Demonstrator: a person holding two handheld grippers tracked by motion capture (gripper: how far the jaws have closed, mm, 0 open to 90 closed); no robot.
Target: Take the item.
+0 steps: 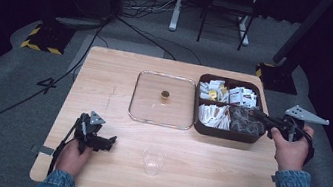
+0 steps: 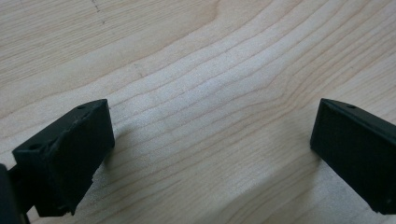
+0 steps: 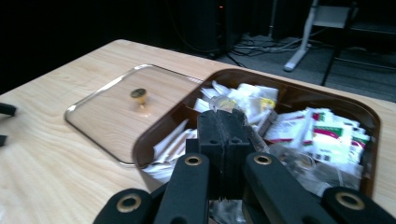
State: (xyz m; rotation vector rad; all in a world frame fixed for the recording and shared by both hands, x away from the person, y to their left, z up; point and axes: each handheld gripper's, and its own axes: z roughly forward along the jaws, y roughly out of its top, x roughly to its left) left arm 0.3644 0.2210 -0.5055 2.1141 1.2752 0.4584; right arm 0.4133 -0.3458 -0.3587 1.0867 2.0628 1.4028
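Sachets (image 1: 215, 115) fill the brown compartment box (image 1: 223, 133) at the table's right; its glass lid (image 1: 163, 99) lies beside it. Right gripper (image 3: 223, 122), jaws closed and seemingly empty, hovers over the box. Left gripper (image 2: 210, 149) rests agape near a clear cup (image 1: 153, 161). Judgement: picking stage; next move calls for opening over one sachet.

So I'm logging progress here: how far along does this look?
Done: the glass lid lies on the table beside the open brown box. In hand: the right gripper, jaws together, is over the packets. Left: the clear cup looks empty; the left gripper rests open.
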